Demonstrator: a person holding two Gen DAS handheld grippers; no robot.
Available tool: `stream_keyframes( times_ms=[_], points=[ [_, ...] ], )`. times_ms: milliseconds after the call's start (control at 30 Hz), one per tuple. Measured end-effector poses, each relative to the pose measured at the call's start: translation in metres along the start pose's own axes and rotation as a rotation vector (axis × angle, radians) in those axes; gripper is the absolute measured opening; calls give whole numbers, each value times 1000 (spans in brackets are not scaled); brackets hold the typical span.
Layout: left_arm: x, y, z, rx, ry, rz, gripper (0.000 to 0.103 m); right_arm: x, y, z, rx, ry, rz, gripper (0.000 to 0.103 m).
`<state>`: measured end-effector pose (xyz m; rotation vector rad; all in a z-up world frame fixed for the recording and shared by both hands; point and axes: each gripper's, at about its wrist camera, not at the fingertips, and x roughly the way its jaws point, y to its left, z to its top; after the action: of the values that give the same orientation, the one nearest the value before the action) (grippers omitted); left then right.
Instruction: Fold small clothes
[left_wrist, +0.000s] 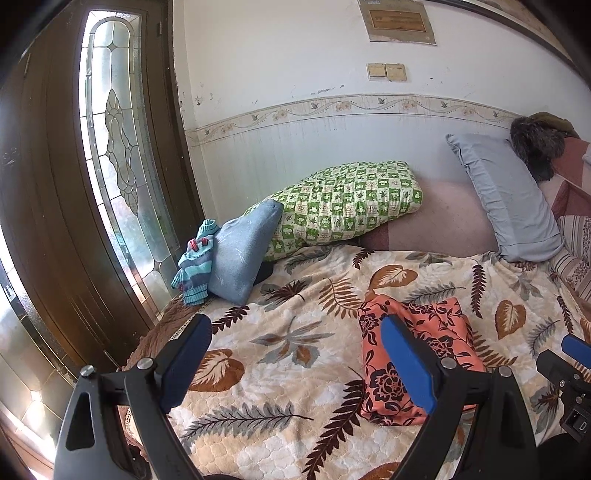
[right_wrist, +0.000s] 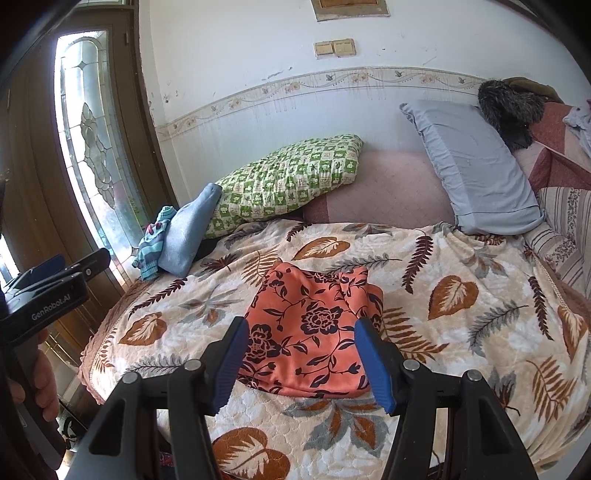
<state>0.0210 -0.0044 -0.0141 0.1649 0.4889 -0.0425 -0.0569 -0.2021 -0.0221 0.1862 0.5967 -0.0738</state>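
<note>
A small orange garment with a dark flower print lies folded into a rough rectangle on the leaf-patterned blanket. It also shows in the left wrist view. My right gripper is open and empty, just in front of the garment's near edge. My left gripper is open and empty, to the left of the garment, over the blanket. A striped teal knit garment lies crumpled at the bed's far left corner, beside a folded light blue cloth.
A green checked pillow and a grey-blue pillow lean against the back wall. A dark furry item sits at the far right. A wooden door with leaded glass stands left of the bed.
</note>
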Motion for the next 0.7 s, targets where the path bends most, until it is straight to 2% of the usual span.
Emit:
stream_keyframes(
  times_ms=[700],
  points=[
    [-11,19,-5,-33,-9,2,93,-6,14,1,-43,-6,-1,63]
  ],
)
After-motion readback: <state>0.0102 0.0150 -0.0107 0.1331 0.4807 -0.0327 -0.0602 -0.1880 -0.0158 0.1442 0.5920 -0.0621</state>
